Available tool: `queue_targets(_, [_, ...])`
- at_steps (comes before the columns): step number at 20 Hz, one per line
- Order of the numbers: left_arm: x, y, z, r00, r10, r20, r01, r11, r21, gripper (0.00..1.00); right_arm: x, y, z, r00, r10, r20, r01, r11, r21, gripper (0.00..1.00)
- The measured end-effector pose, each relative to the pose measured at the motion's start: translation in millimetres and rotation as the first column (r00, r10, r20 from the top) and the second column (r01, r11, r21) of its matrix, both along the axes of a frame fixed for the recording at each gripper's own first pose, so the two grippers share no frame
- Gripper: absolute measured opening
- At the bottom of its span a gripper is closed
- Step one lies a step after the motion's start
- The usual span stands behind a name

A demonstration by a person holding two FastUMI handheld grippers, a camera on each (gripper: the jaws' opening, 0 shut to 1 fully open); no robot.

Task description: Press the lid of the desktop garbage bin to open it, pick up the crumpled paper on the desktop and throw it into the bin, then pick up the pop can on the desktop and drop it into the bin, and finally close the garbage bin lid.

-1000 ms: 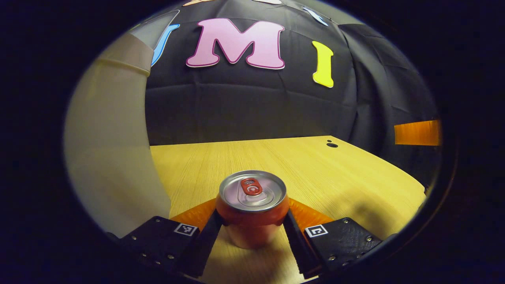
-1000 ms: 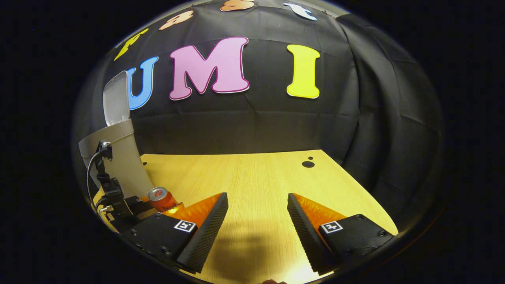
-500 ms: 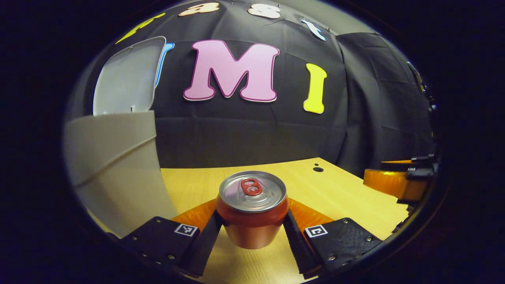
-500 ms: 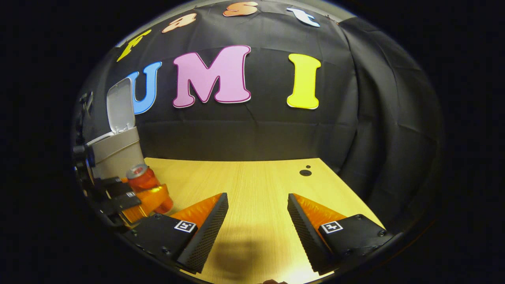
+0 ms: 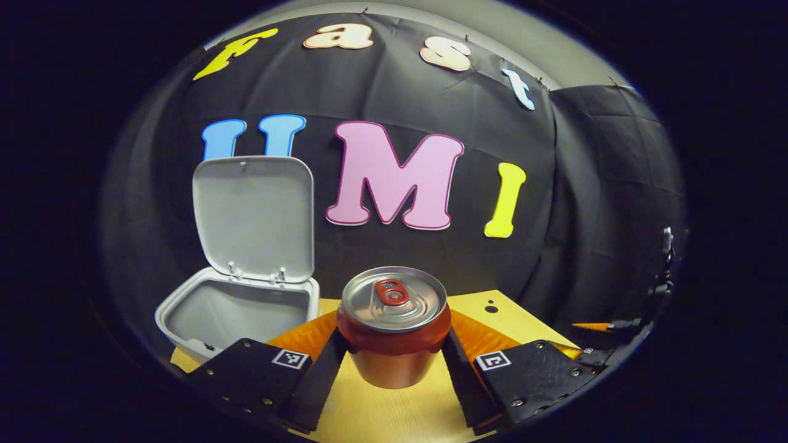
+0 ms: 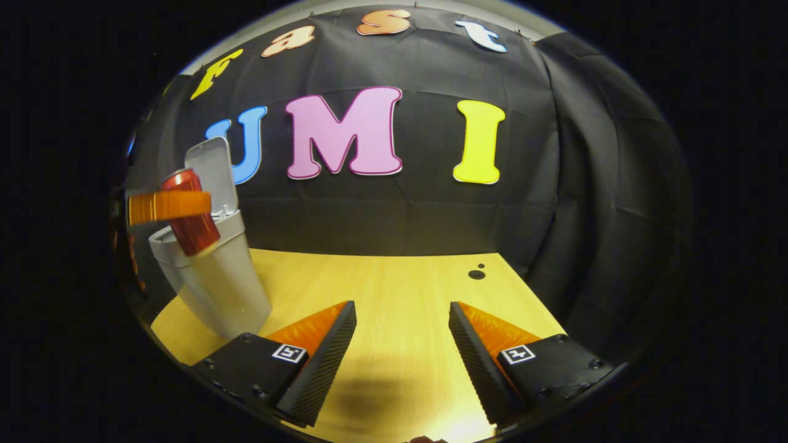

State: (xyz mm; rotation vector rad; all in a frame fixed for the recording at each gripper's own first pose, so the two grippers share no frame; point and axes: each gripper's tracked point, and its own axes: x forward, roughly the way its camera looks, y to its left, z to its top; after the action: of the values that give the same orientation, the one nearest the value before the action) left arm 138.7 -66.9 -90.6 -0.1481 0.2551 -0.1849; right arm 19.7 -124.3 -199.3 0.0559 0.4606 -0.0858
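In the left gripper view I see the bin point(image 5: 234, 307) at left on the desk point(image 5: 394, 412), lid point(image 5: 252, 215) hinged up and standing open. My left gripper point(image 5: 394, 351) is clamped on the pop can point(image 5: 394, 326), both fingers pressing its sides; can upright, long axis vertical, tab end up, lifted off the desk just right of the bin's mouth. In the right gripper view, the can is tilted slightly beside the bin rim. Right gripper point(image 6: 401, 344) spread wide, holding nothing, over bare desk.

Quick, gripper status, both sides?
Left gripper: closed on the pop can, lifted near the open bin.
Right gripper: open, holding nothing, above the table.
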Motion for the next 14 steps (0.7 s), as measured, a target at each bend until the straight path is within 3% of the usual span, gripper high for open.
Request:
queue_targets(5, [10.9, 87.8, 40.6, 0.986, 0.15, 0.066, -0.154, 0.987, 0.052, 0.83, -19.0, 44.8, 30.2, 0.998, 0.064, 0.017, -0.064, 0.997, 0.048, 0.98])
queue_targets(10, [39.1, 145.2, -5.8, 0.971, 0.24, 0.007, -0.239, 0.966, 0.093, 0.83, -29.6, 66.0, 51.6, 0.991, 0.129, 0.029, -0.13, 0.991, 0.029, 0.98])
queue_targets(14, [49.9, 160.7, -43.5, 0.965, 0.254, -0.066, -0.248, 0.965, 0.086, 0.84, -28.2, 60.4, 53.4, 0.993, 0.111, 0.027, -0.112, 0.994, 0.018, 0.98])
